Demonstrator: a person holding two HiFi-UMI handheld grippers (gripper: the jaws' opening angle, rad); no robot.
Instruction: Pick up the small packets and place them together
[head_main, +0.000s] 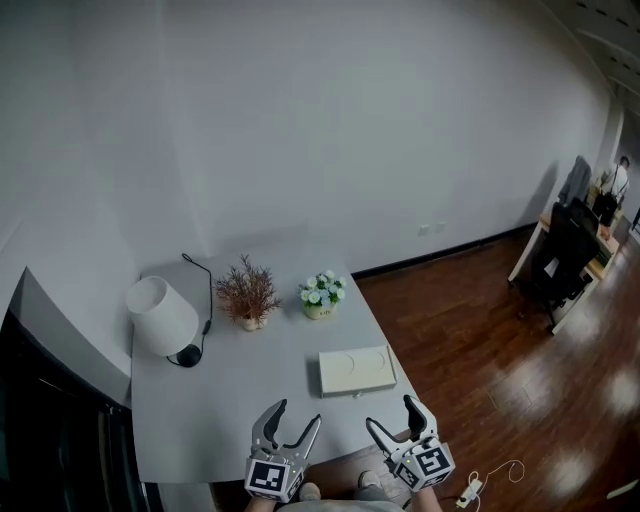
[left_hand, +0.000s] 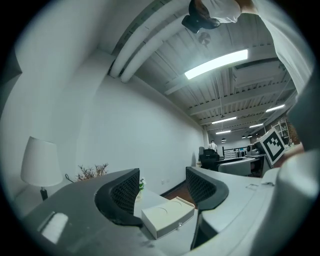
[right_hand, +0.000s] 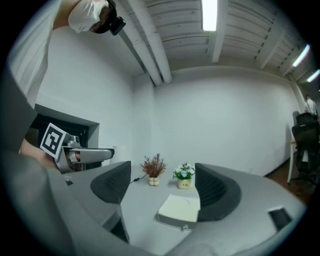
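Low over near edge of table (head_main: 220, 400): left gripper (head_main: 297, 413) and right gripper (head_main: 391, 412), both level, fingers (left_hand: 122, 192) wide apart, holding nothing. Just beyond, flat white box (head_main: 356, 371), lid down, untouched. Farther back by the wall: lamp (head_main: 162, 315), dried plant (head_main: 247, 292), flower pot (head_main: 322, 295). No small packets in sight, possibly inside box. Nothing gathered yet; whole task left, likely starting with the box.
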